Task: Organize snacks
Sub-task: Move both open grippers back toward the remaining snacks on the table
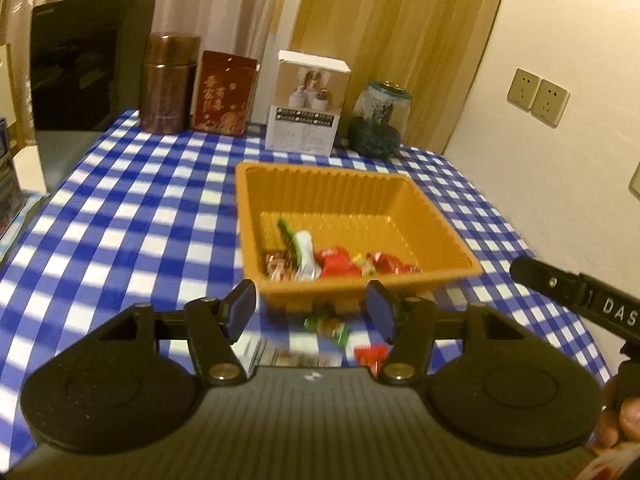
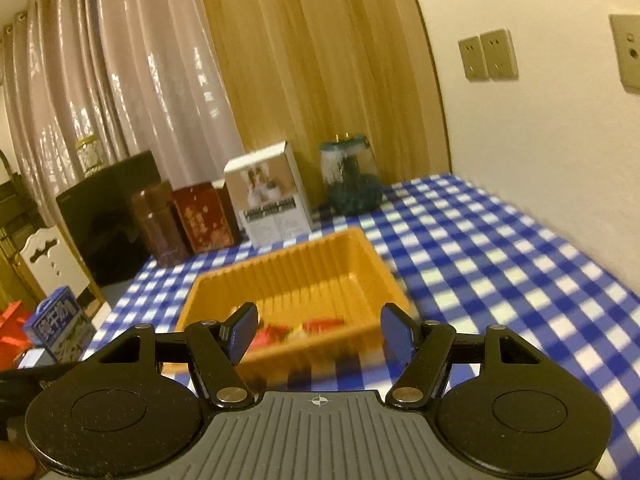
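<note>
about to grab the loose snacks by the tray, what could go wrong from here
1. The loose snacks lie tight against the near wall of the orange tray, so a finger of the left gripper could catch the wall and shove or tip the light tray.
2. The right gripper hovers over the same near edge; both open grippers may collide.
3. Both views are motion-blurred, so a fast grab may miss the small wrappers.

Home room: checked tablecloth (image 1: 120, 208), curtains (image 2: 160, 60), tea tins (image 1: 224, 92), wall sockets (image 1: 538, 96).

Both wrist views low over table, facing curtains, sharing orange tray (image 1: 440, 216)
</note>
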